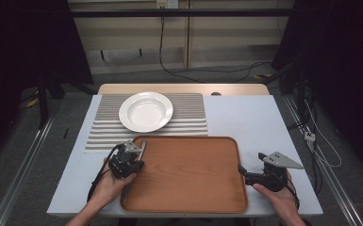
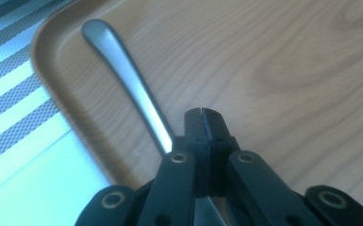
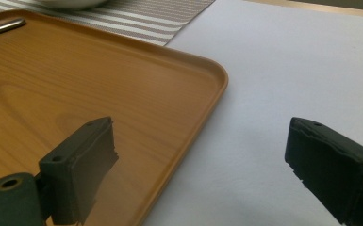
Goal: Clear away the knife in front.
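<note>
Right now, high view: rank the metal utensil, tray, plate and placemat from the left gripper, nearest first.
From the left gripper:
1. Metal utensil: clamped in the shut jaws, handle pointing away over the tray's far-left corner.
2. Tray: directly beneath and to the right of the jaws.
3. Striped placemat: just beyond the tray's far edge.
4. White plate: farthest, on the placemat.
</note>
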The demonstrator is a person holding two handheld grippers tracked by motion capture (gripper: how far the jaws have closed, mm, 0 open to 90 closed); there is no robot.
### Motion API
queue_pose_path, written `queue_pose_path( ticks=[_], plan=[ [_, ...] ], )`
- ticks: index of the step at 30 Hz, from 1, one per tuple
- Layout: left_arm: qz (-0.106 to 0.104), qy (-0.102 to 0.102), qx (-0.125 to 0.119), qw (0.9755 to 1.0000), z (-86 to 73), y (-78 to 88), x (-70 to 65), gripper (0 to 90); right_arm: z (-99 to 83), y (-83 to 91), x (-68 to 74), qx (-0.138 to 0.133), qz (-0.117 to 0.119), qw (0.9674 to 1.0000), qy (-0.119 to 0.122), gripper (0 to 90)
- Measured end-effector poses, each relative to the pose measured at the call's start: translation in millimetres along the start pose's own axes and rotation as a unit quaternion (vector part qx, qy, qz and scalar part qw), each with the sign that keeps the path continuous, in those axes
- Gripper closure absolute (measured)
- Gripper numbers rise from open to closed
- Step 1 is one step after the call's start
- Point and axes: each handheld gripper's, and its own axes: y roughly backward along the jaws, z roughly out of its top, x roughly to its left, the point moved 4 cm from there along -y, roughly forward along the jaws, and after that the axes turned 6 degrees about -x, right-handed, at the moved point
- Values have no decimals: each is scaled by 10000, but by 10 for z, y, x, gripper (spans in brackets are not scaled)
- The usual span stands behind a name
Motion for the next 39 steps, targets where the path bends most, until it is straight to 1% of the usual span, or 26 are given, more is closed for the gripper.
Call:
queue_pose_path(
  ticks=[2, 5, 8, 9, 11, 15, 17, 18, 19, 21, 23, 24, 25, 26, 27, 28, 29, 30, 31, 34, 35, 36, 37, 38, 39],
  plan=[
    [-14, 29, -27, 10000, -7, 3, 5, 900, 0, -5, 1, 1, 8, 10000, 8, 91],
    [0, -24, -12, 10000, -15, 12, 8, 900, -1, -7, 5, 10, 10, 10000, 1, 91],
    [82, 36, -87, 9999, -32, 19, 16, 900, -2, -3, 2, 5, 5, 10000, 6, 91],
    [94, -1, -104, 9999, -41, 24, 21, 900, -2, -1, 0, 1, -4, 10000, 1, 91],
    [82, 93, -148, 9998, -52, 28, 27, 900, -2, 0, -1, 0, -4, 10000, -6, 91],
    [89, 84, -179, 9998, -56, 28, 24, 900, 0, 1, 5, 5, 6, 10000, -1, 91],
    [34, 67, -235, 9997, -57, 34, 23, 900, 1, 3, 5, 0, 4, 10000, 1, 91],
    [22, 12, -266, 9996, -56, 37, 11, 900, 1, 3, 3, -7, 0, 10000, -4, 91],
    [-47, 28, -327, 9995, -53, 41, -5, 900, 1, 3, 1, -8, -3, 10000, -2, 91],
    [-114, 3, -447, 9989, -36, 61, -20, 837, 1, 2, -3, -4, -13, 10000, 3, 91],
    [-102, -20, -603, 9981, -9, 89, -30, 795, 0, 2, -1, -5, -9, 10000, -2, 91],
    [-113, 35, -678, 9976, 2, 101, -36, 761, 1, 3, 2, -8, -5, 10000, -2, 91],
    [-100, 103, -752, 9971, 12, 111, -36, 700, 0, 4, 4, -5, -2, 10000, 6, 91],
    [-57, 103, -827, 9965, 22, 120, -29, 633, 1, 6, 4, -9, -1, 10000, 4, 91],
    [-63, 141, -885, 9960, 30, 130, -29, 562, 1, 8, 3, -11, -4, 10000, -2, 91],
    [-30, 180, -984, 9950, 39, 136, -27, 483, 2, 9, 3, -12, -5, 10000, -19, 91],
    [24, 171, -1002, 9948, 47, 145, -18, 394, 1, 9, 2, -13, -4, 10000, -21, 91],
    [-9, 223, -1065, 9941, 57, 145, -16, 317, 1, 8, 2, -15, -4, 10000, -21, 91],
    [-24, 211, -1091, 9938, 66, 153, -7, 248, 1, 8, 2, -18, 1, 10000, -23, 91],
    [-40, 365, -1191, 9922, 91, 166, 11, 89, 0, 5, 1, -18, 1, 10000, -18, 91],
    [-53, 440, -1214, 9916, 98, 179, 17, 67, 0, 6, 0, -23, 2, 10000, -22, 91],
    [-65, 443, -1228, 9914, 101, 199, 22, 64, 1, 7, 1, -25, 3, 10000, -34, 91],
    [-175, 425, -1280, 9907, 102, 220, 18, 64, 1, 8, 0, -26, 5, 10000, -32, 91],
    [-362, 388, -1347, 9895, 103, 247, 9, 65, 1, 7, -3, -27, 2, 10000, -25, 91],
    [-439, 373, -1411, 9883, 110, 269, 0, 65, 1, 6, -3, -20, 3, 10000, -42, 91]
  ],
)
